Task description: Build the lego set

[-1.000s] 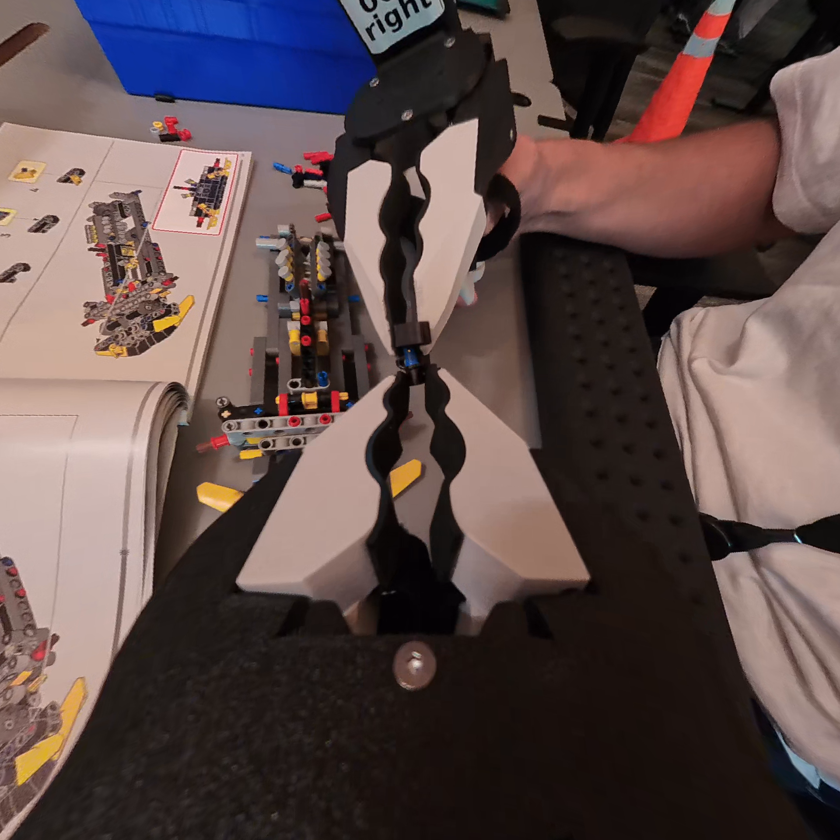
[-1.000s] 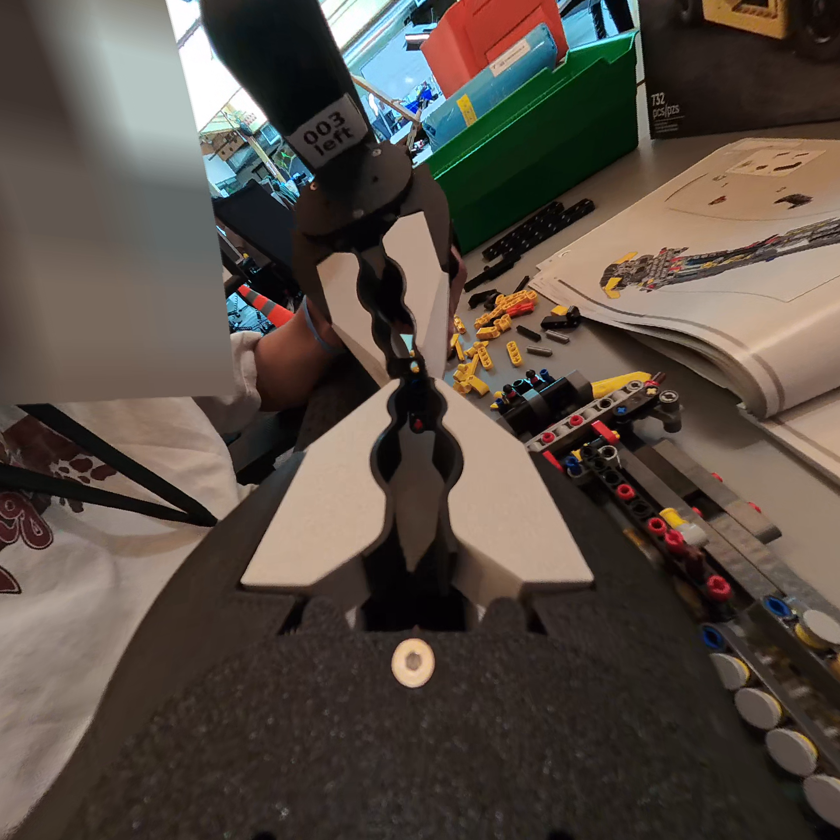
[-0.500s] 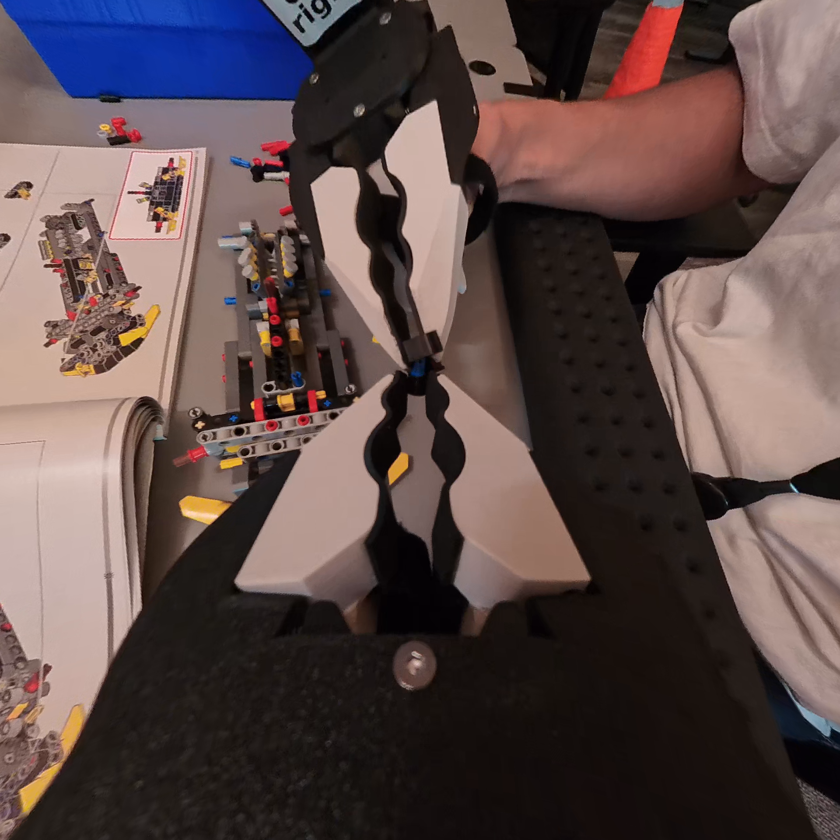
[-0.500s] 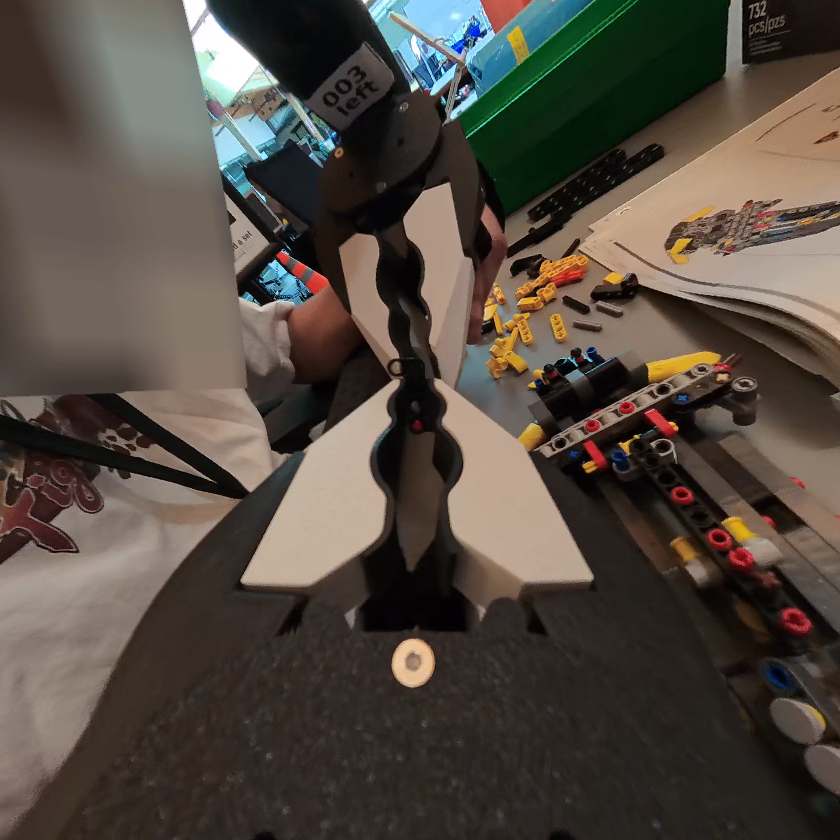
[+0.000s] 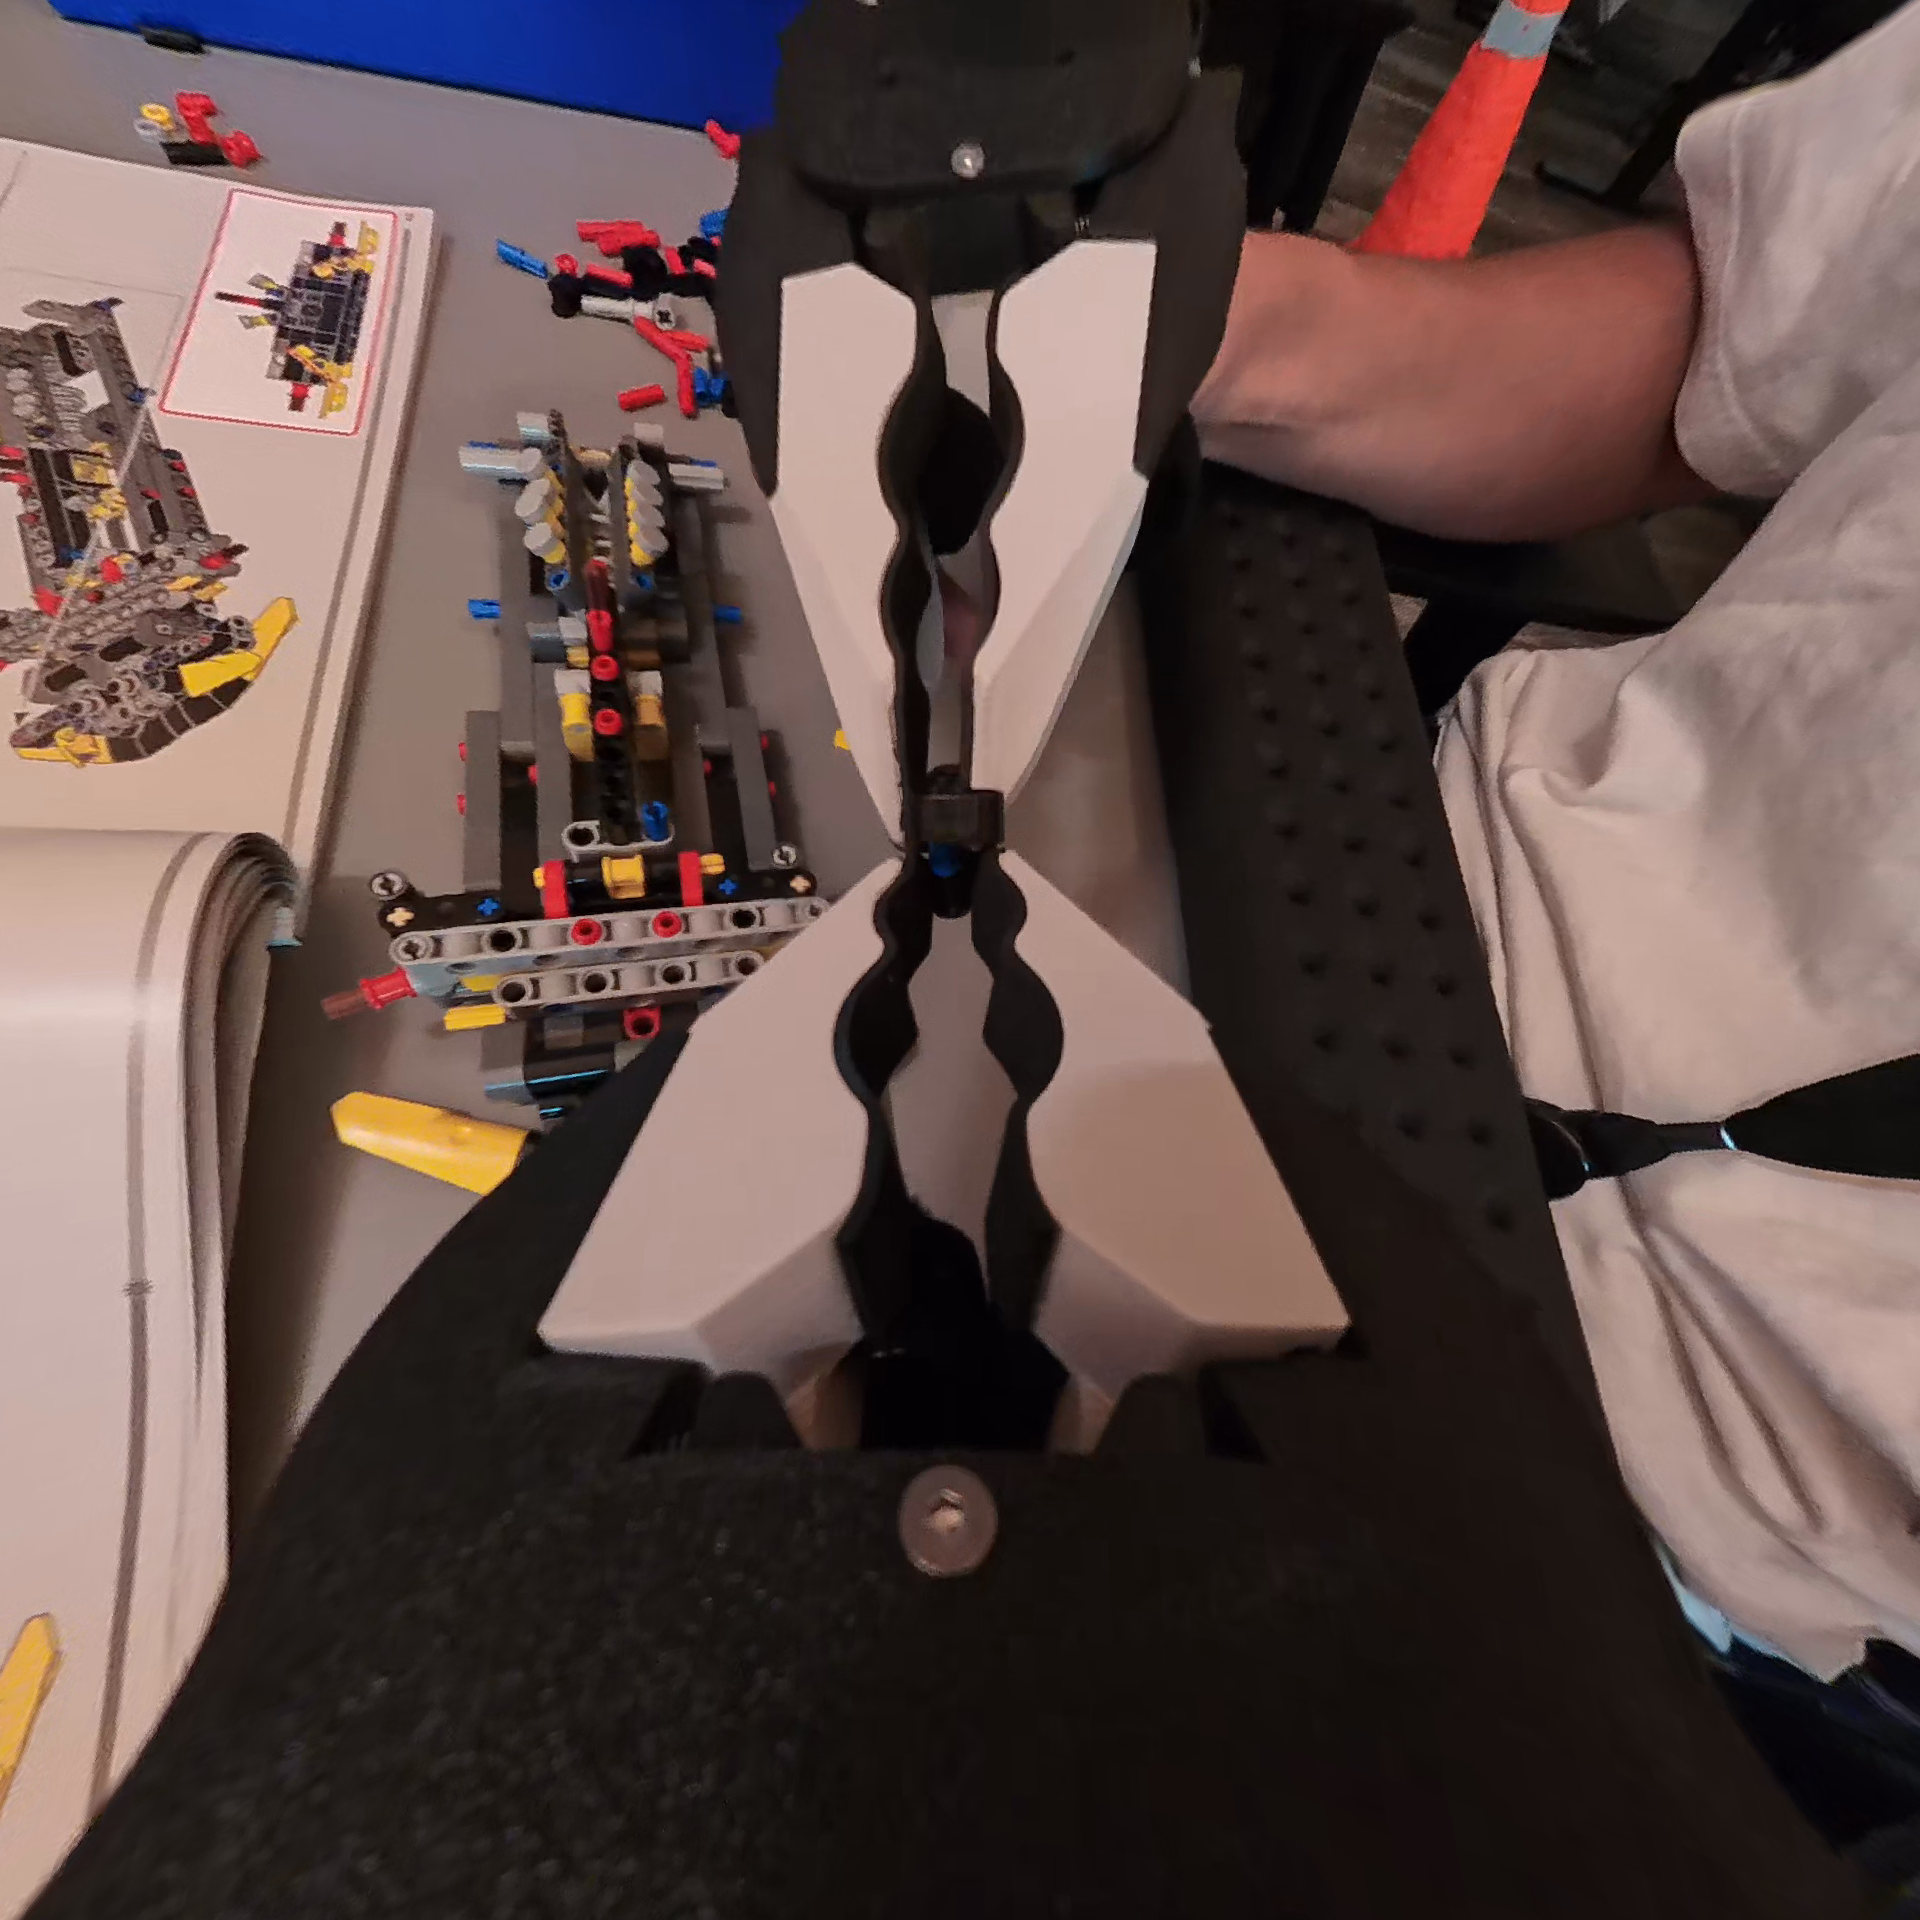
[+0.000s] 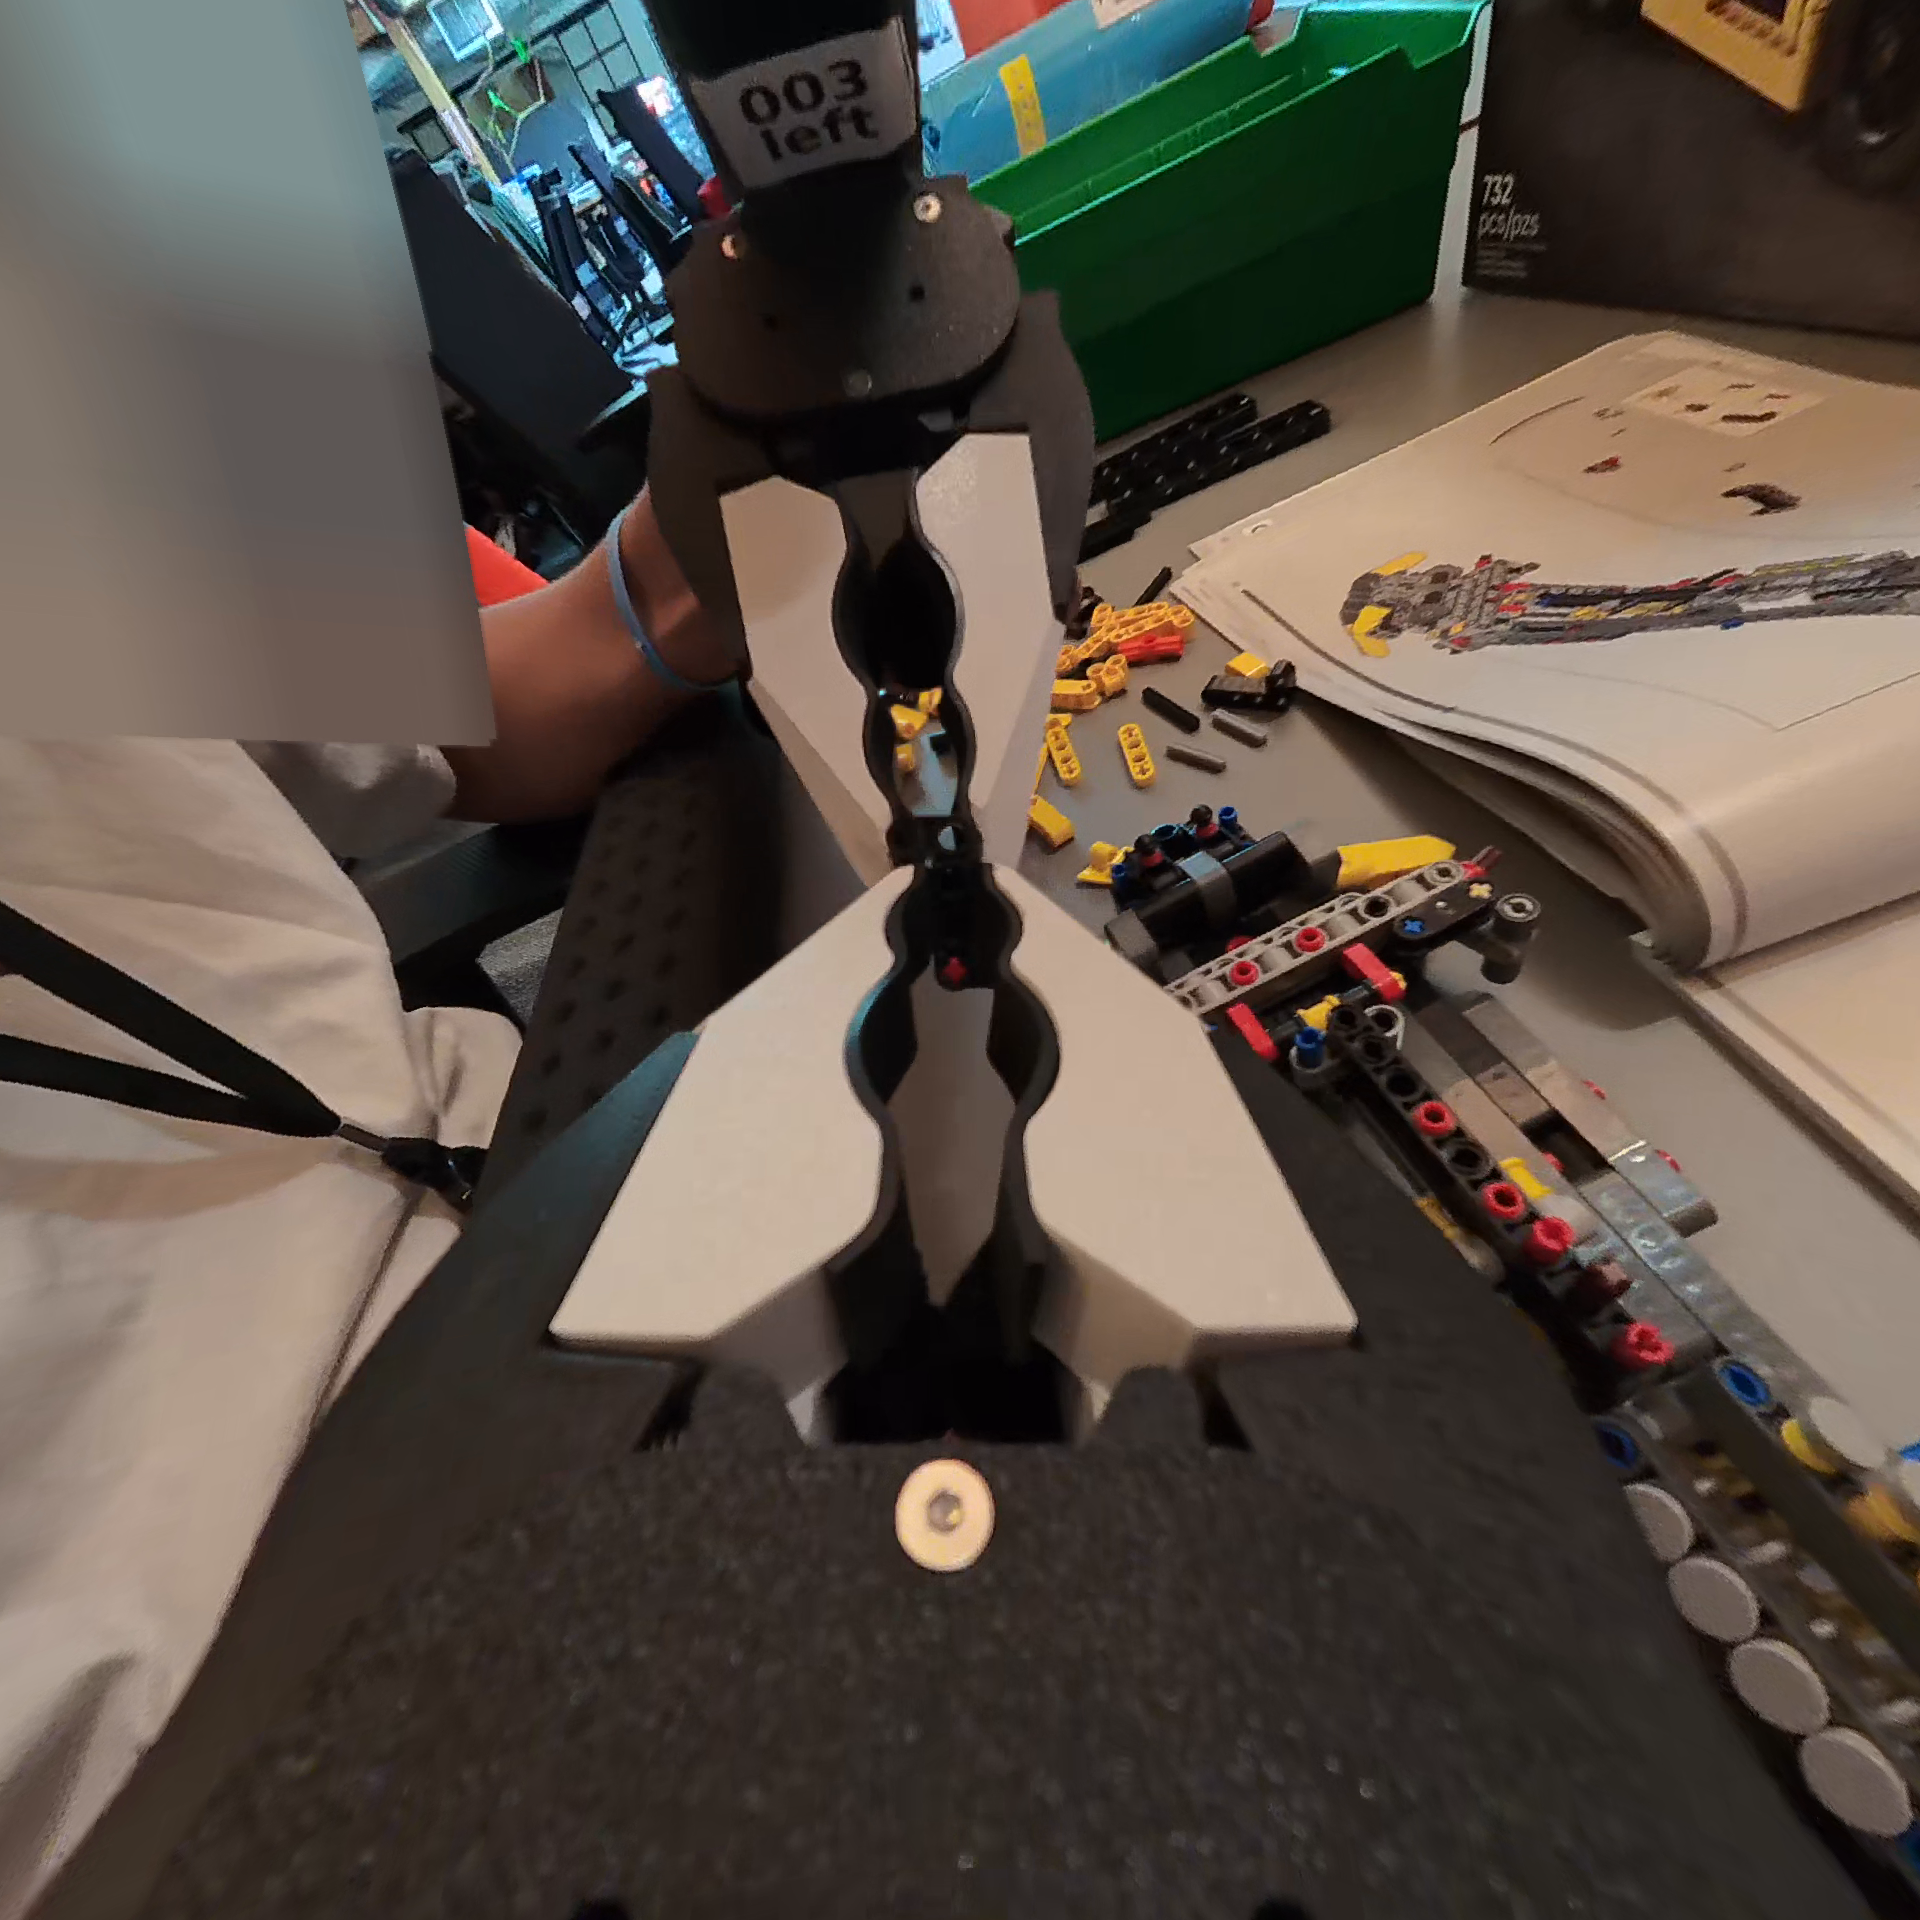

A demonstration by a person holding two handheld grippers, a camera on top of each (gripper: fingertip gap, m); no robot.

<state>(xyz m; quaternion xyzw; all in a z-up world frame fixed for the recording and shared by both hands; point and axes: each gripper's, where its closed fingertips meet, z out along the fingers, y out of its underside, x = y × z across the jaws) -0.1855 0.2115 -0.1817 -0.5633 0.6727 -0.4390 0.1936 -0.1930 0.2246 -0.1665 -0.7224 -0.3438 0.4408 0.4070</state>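
A grey table [image 5: 457, 332] fills the near scene, with a black perforated strip [image 5: 1340, 831] along its edge. A blue bin [image 5: 436, 42] stands at the far side in the left wrist view, and 1 orange traffic cone [image 5: 1455, 135] rises from the dark floor beyond. In the right wrist view a green bin [image 6: 1247, 239] sits far off, with dark chairs [image 6: 582, 260] and bright windows behind.

Orange cone [image 5: 1460, 135] behind; green bin [image 6: 1226, 208] on table.
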